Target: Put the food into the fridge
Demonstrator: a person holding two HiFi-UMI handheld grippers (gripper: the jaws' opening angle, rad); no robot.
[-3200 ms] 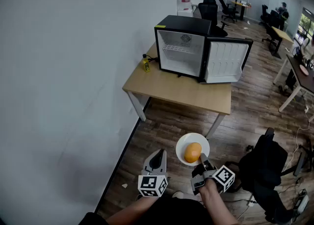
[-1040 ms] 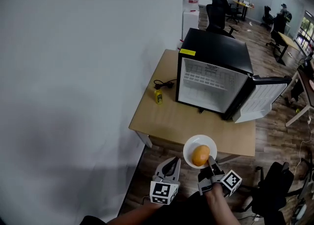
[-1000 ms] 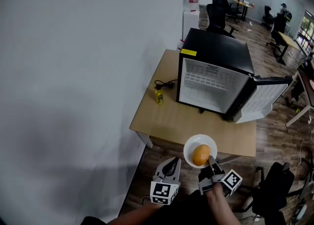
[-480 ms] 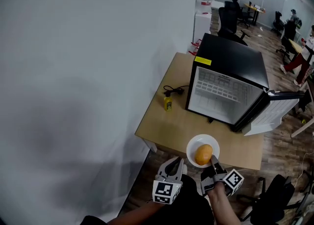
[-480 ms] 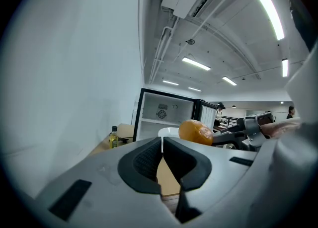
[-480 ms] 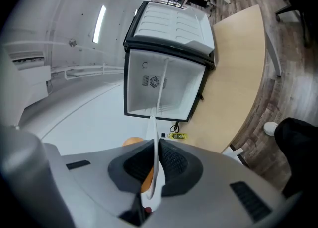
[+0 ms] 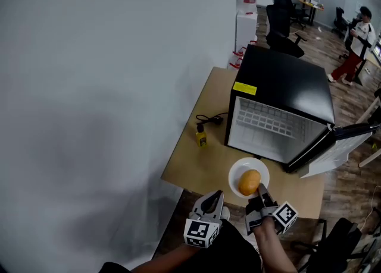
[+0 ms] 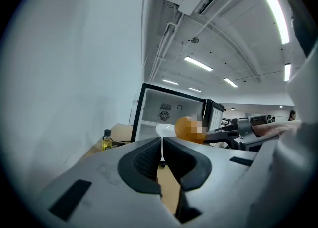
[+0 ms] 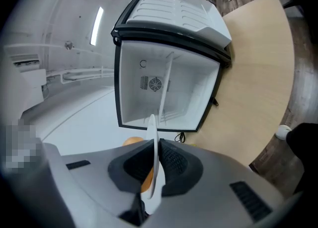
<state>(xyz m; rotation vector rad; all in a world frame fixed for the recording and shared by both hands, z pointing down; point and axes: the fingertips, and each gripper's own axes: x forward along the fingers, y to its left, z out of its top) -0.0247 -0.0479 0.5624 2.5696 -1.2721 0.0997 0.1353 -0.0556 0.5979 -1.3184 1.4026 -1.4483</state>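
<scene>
A white plate (image 7: 241, 168) carrying an orange fruit (image 7: 249, 182) hangs over the near edge of the wooden table (image 7: 196, 162). My right gripper (image 7: 260, 192) is shut on the plate's near rim. In the right gripper view the plate (image 9: 153, 137) stands edge-on between the pads (image 9: 171, 160), with the fruit (image 9: 130, 141) to its left. My left gripper (image 7: 214, 197) is beside it on the left, shut and empty (image 8: 162, 147). The black mini fridge (image 7: 286, 84) stands on the table, its white inside (image 9: 159, 88) bare and its door (image 7: 338, 147) swung open to the right.
A small yellow bottle (image 7: 202, 138) and a black cable (image 7: 209, 119) lie on the table left of the fridge. A white wall runs along the left. Office chairs (image 7: 283, 25) and a walking person (image 7: 356, 43) are beyond the fridge. A dark chair (image 7: 351, 243) stands at lower right.
Both grippers and the plate have moved forward, and the plate now hangs over the table's near edge. The fridge looks closer. A person has come into view at the back right.
</scene>
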